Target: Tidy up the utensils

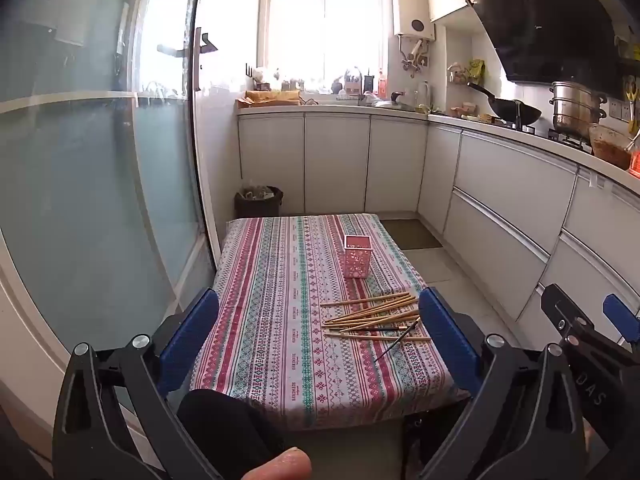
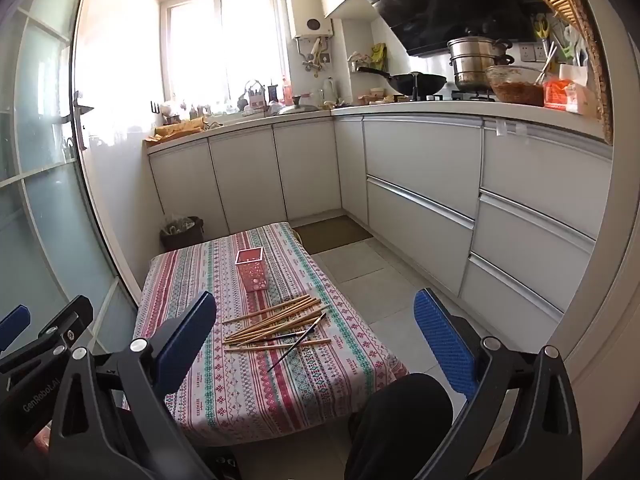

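Several wooden chopsticks (image 1: 370, 316) (image 2: 276, 322) lie in a loose pile on a low table with a striped patterned cloth (image 1: 280, 320) (image 2: 240, 380). A thin dark brush (image 1: 398, 340) (image 2: 298, 342) lies slanted across the pile's near side. Beyond the pile stands a pink perforated square holder (image 1: 357, 256) (image 2: 252, 269), upright. My left gripper (image 1: 320, 338) hangs open in front of the table's near edge, nothing between its blue pads. My right gripper (image 2: 316, 338) is open too, held back from the table, with nothing in it.
White kitchen cabinets (image 2: 420, 184) run along the back and right, with a wok (image 2: 416, 82), steamer pot (image 2: 476, 60) and a glass bowl on the counter. A glass door (image 1: 80, 160) stands on the left. A dark bin (image 1: 258, 202) sits behind the table. A person's knee (image 1: 228, 432) is below the table edge.
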A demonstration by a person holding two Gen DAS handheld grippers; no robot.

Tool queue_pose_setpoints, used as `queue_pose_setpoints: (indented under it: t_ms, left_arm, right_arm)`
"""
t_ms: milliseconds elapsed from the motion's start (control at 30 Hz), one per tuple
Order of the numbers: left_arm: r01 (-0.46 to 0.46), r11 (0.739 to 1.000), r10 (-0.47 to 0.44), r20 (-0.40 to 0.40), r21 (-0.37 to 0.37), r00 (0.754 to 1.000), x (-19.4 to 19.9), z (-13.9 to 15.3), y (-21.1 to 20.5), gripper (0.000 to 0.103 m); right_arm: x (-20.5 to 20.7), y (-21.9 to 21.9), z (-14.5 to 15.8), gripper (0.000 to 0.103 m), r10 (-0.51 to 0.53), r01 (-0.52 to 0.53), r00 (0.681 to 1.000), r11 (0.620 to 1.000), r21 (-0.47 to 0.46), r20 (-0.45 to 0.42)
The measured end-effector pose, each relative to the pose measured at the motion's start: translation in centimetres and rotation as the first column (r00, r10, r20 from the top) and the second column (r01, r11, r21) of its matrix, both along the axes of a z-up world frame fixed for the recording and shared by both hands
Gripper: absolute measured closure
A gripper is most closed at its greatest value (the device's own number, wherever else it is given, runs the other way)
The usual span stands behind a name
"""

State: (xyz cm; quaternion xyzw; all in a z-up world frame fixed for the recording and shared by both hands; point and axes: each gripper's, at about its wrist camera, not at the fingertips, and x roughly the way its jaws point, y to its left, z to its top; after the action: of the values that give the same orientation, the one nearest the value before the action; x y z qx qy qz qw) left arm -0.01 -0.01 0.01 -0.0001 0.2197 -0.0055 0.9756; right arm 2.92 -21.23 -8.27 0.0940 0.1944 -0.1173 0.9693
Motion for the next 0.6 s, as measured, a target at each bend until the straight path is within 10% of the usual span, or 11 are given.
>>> queue_pose_setpoints:
  t_ms: [600]
  left_arm:
    - [-0.012,1.0,0.011,-0.004,-0.011,1.0,-0.3,0.6,0.31,0.007]
  right_arm:
    - [0.1,-0.06,0.28,0.007,0.002,-0.002,1.0,1.0,0.0,-0.001]
